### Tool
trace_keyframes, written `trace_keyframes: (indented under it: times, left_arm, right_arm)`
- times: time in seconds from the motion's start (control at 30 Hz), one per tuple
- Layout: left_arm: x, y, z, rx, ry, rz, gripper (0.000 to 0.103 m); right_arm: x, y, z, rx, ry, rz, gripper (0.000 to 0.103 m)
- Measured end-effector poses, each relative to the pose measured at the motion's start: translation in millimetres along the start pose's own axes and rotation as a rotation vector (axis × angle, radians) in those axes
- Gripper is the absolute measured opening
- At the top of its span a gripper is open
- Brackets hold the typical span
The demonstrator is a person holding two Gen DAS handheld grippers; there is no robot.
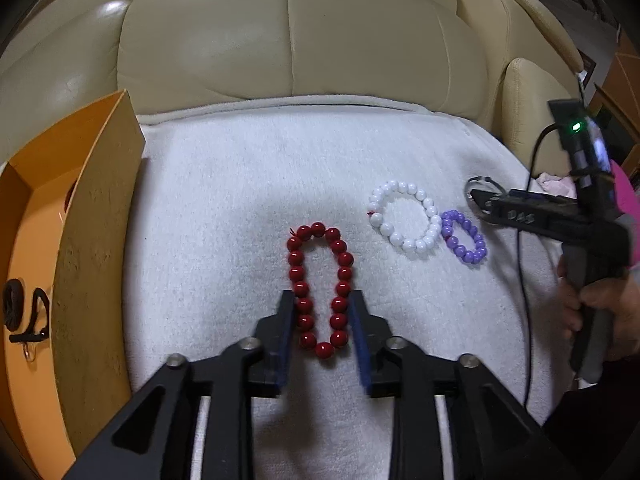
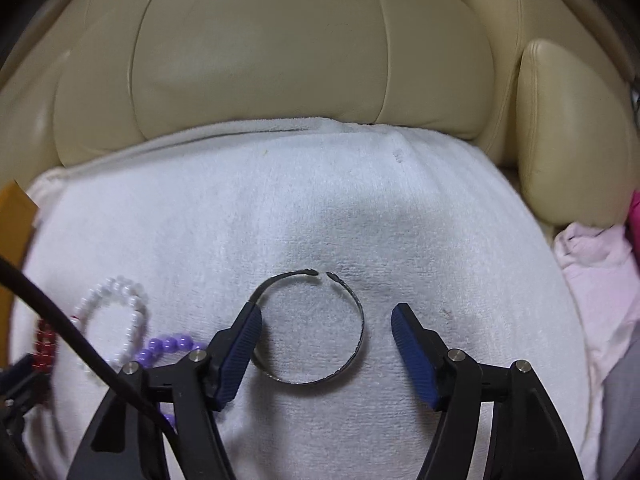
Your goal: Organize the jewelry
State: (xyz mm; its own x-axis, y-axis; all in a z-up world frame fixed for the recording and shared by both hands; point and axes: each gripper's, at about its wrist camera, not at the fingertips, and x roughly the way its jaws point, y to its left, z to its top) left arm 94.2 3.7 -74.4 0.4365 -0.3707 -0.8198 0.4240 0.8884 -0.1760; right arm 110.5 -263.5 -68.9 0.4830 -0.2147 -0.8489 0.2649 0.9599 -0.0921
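Cream leather sofa (image 1: 280, 40) as backdrop, white terry towel (image 1: 240, 200) spread over its seat as the work surface. At the towel's left edge, open orange cardboard box (image 1: 96, 200), dark cord-like pieces on its floor, too small to identify. Near the towel's front edge, left of middle: red round-bead bracelet (image 1: 344, 273), lying flat, drawn into a long narrow loop. Left gripper (image 1: 322, 296) low over it, tongs set narrow, one blue pad along each long side, just beside the beads and not clearly pressing; nothing lifted. Probably light, hard and glossy, strung on soft cord, so floppy and apt to roll or slip; best pinched across both strands midway, pads seated between beads rather than on one crown. Further right, toward the towel's middle: white bead bracelet (image 1: 387, 229), touching a smaller purple bead bracelet (image 1: 454, 216); same handling likely, the purple lightest of all. Near the towel's right edge: thin silver open metal cuff bangle (image 2: 360, 320), flat, its gap facing the sofa back. Right gripper (image 2: 326, 308) astride it, tongs wide, left pad overlapping the band's left side, right pad well clear; not held. Judged stiff, smooth, springy at the gap; best gripped across the closed arc, gently, to avoid bending. Beyond the towel's right edge, crumpled pale pink cloth (image 2: 592, 256).
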Motion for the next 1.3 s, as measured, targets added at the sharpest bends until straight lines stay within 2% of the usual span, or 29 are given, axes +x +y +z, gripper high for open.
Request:
trace_keyframes:
  times: [0.07,0.1,0.13,0.27,0.4,0.5,0.63,0.7,0.73,0.77,0.8,0.87,0.9,1.03,1.13,1.3]
  left_arm:
    - [-5,1,-1,-0.004,-0.002,-0.011,0.054]
    - [-8,2,-1,-0.005,-0.011,0.000,0.056]
    - [-11,3,-2,-0.006,-0.020,0.010,0.056]
    - [-14,13,-1,-0.036,-0.026,-0.005,0.058]
    - [-7,7,0,-0.031,-0.009,-0.006,0.066]
    - [2,-1,3,-0.016,0.004,0.019,0.069]
    - [11,-12,7,0.023,-0.016,0.071,0.069]
    - [13,-14,9,0.021,-0.030,0.076,0.069]
    - [13,-16,9,0.023,-0.037,0.076,0.064]
    - [14,-18,11,0.033,-0.044,0.082,0.050]
    - [16,-22,12,0.041,-0.046,0.090,0.044]
    - [19,-28,14,0.054,-0.052,0.091,0.026]
    - [18,-28,14,0.053,-0.054,0.088,0.021]
    - [16,-26,14,0.043,-0.056,0.073,0.020]
    - [13,-22,14,0.034,-0.055,0.065,0.020]
    - [6,-16,16,0.008,-0.063,0.060,0.020]
  right_arm:
    - [-2,5,-4,-0.015,-0.013,-0.022,0.071]
    - [-2,6,-4,-0.015,-0.017,-0.024,0.070]
    - [-4,6,-6,-0.015,-0.020,-0.023,0.069]
    - [-8,2,-8,-0.010,-0.035,-0.014,0.051]
    - [-4,-7,-8,-0.007,-0.036,0.004,0.044]
    - [-6,-18,-4,0.022,-0.023,0.060,0.044]
    - [-4,-43,0,0.079,-0.008,0.151,0.043]
    - [-6,-51,1,0.085,-0.016,0.163,0.050]
    - [-7,-55,1,0.087,-0.027,0.165,0.051]
    - [-8,-58,0,0.091,-0.034,0.170,0.054]
    - [-9,-60,0,0.093,-0.039,0.178,0.055]
    - [-11,-57,0,0.087,-0.046,0.190,0.056]
    - [-12,-55,0,0.080,-0.048,0.194,0.058]
    - [-12,-31,0,0.025,-0.040,0.177,0.061]
    - [-4,-15,-2,-0.015,-0.012,0.130,0.071]
    - [3,3,-3,-0.035,-0.012,0.055,0.075]
